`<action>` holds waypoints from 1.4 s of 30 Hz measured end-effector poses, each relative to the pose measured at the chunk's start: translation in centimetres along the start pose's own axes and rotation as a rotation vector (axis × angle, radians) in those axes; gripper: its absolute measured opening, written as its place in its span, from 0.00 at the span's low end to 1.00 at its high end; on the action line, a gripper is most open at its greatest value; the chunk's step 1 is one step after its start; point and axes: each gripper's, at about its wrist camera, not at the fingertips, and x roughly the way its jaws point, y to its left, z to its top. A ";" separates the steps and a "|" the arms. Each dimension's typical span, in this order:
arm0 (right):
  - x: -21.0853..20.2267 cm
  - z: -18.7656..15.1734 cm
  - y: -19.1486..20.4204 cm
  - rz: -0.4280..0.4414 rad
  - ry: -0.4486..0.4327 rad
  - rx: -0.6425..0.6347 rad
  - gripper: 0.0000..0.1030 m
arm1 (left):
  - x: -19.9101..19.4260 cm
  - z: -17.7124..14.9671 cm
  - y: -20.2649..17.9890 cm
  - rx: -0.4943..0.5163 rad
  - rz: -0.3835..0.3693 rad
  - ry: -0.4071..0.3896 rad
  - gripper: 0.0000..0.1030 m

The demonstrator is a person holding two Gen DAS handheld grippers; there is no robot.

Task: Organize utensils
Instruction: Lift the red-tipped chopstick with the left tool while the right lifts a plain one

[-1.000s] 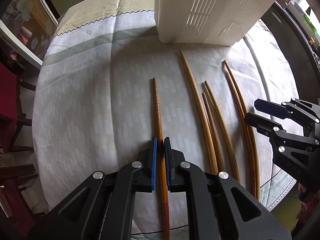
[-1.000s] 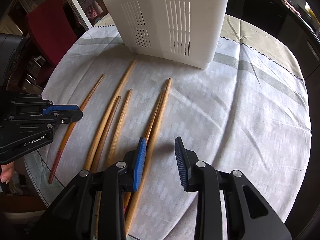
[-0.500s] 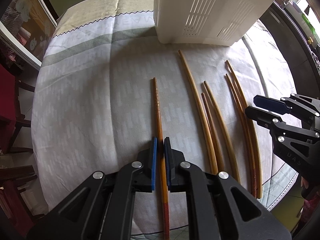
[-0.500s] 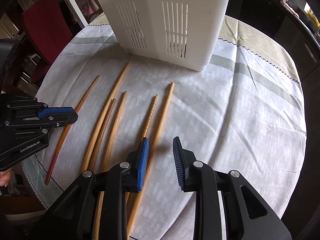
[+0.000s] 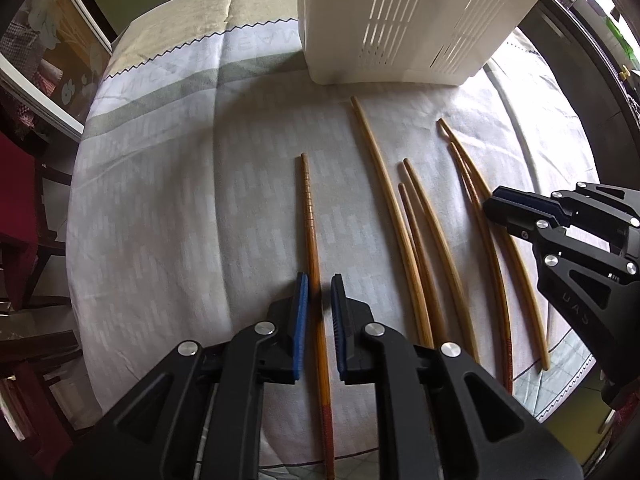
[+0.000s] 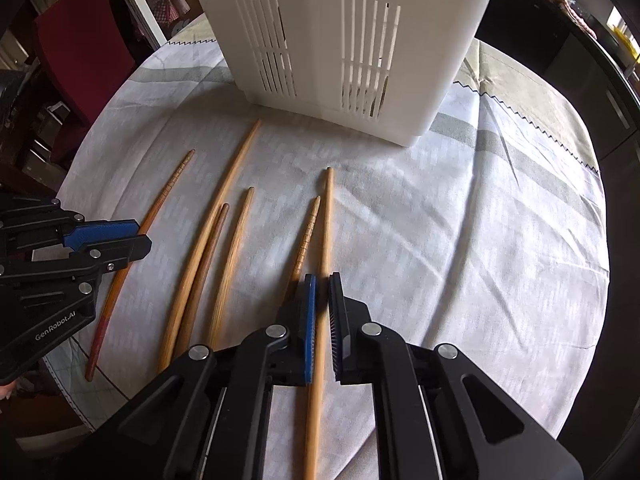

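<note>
Several wooden chopsticks lie side by side on the white tablecloth in front of a white slotted utensil holder [image 5: 416, 20], which also shows in the right wrist view [image 6: 340, 40]. My left gripper [image 5: 319, 284] straddles a red-tipped ridged chopstick [image 5: 310, 216], its jaws slightly apart around it. My right gripper [image 6: 322, 284] is shut on a plain light chopstick [image 6: 326, 220], the rightmost one. A ridged chopstick [image 6: 306, 236] lies just left of it. The right gripper also shows in the left wrist view [image 5: 516, 208].
Three more chopsticks [image 5: 404, 232] lie between the two grippers. The round table's edge [image 5: 80, 280] curves near on the left, with dark red chairs [image 5: 16, 184] beyond. A dark cabinet [image 6: 580, 60] stands at the right.
My right gripper has closed from wide open onto the rightmost chopstick. My left gripper's jaws have parted slightly around the red-tipped chopstick.
</note>
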 end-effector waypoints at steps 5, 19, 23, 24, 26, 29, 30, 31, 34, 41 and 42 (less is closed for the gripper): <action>-0.8 -0.1 -0.6 0.053 -0.027 0.025 0.07 | 0.0 0.0 -0.2 0.009 0.005 -0.003 0.07; -12.4 -3.6 -3.1 0.154 -0.261 0.051 0.07 | -5.6 -0.8 2.0 -0.005 -0.066 -0.110 0.06; -14.8 -4.7 -3.9 0.162 -0.309 0.059 0.07 | -8.7 -1.7 2.2 0.008 -0.081 -0.175 0.06; -15.4 -5.0 -4.1 0.164 -0.320 0.062 0.07 | -9.3 -2.1 2.5 0.010 -0.083 -0.189 0.06; -16.3 -5.4 -4.4 0.166 -0.335 0.063 0.07 | -10.5 -2.5 2.5 0.018 -0.081 -0.220 0.06; -16.7 -5.6 -4.5 0.166 -0.347 0.064 0.07 | -12.3 -2.9 2.6 0.025 -0.085 -0.254 0.06; -17.0 -5.7 -4.6 0.167 -0.349 0.065 0.07 | -12.7 -3.0 2.6 0.029 -0.087 -0.264 0.06; -17.1 -5.7 -4.5 0.166 -0.352 0.064 0.07 | -13.1 -3.2 2.5 0.033 -0.086 -0.274 0.06; -17.2 -5.7 -4.3 0.167 -0.359 0.061 0.07 | -14.0 -3.6 2.2 0.045 -0.079 -0.299 0.06; -17.6 -5.8 -3.8 0.172 -0.369 0.047 0.07 | -14.1 -3.6 2.1 0.048 -0.087 -0.305 0.06; -17.7 -5.8 -3.8 0.173 -0.370 0.046 0.07 | -14.1 -3.6 2.1 0.048 -0.087 -0.306 0.06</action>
